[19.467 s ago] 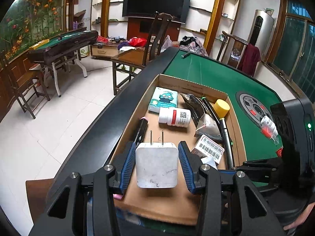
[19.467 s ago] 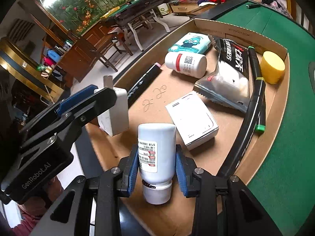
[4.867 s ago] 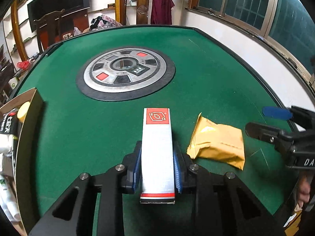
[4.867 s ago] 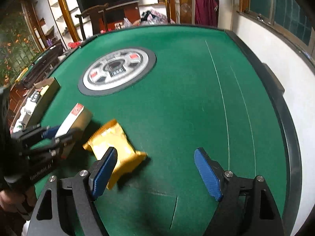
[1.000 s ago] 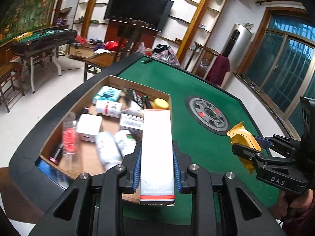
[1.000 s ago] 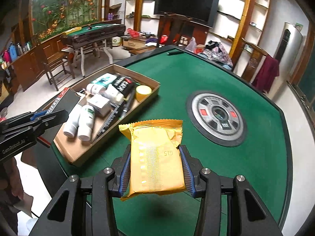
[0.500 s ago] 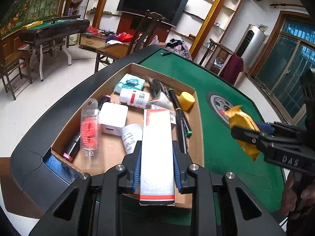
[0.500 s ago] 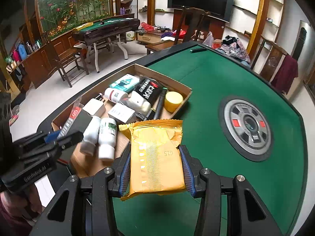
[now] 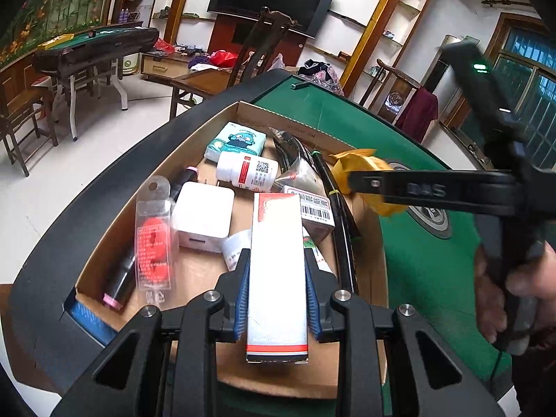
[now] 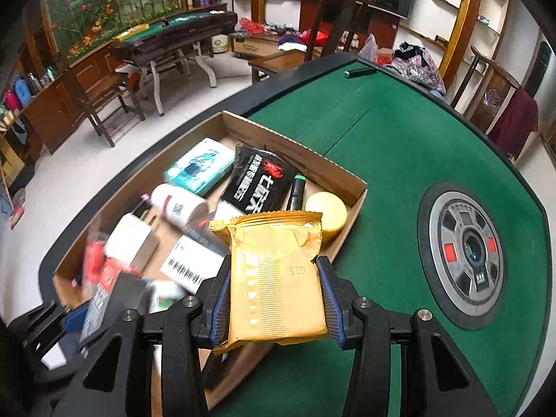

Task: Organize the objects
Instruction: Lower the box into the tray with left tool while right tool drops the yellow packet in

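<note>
Comparing with a second ago: both tools had closed in on the cardboard tray (image 9: pixel 104 243), which filled far more of each view. Left tool (image 9: pixel 277 292) was clamped on the white carton (image 9: pixel 277 271), both pads pressing its long sides. The carton hung over the tray's near end, above the white bottles; its long axis ran straight along the fingers, red-striped end toward the camera, far end aimed at the tray's far wall. Right tool (image 10: pixel 274 299) was gripping the yellow packet (image 10: pixel 274 278) across its width; a second ago it was over green felt, now over the tray's bench-side rim, near the yellow cap (image 10: pixel 328 213). The packet's long axis ran along the fingers, crimped end pointing toward the tray's far corner. Tray contents unchanged.
</note>
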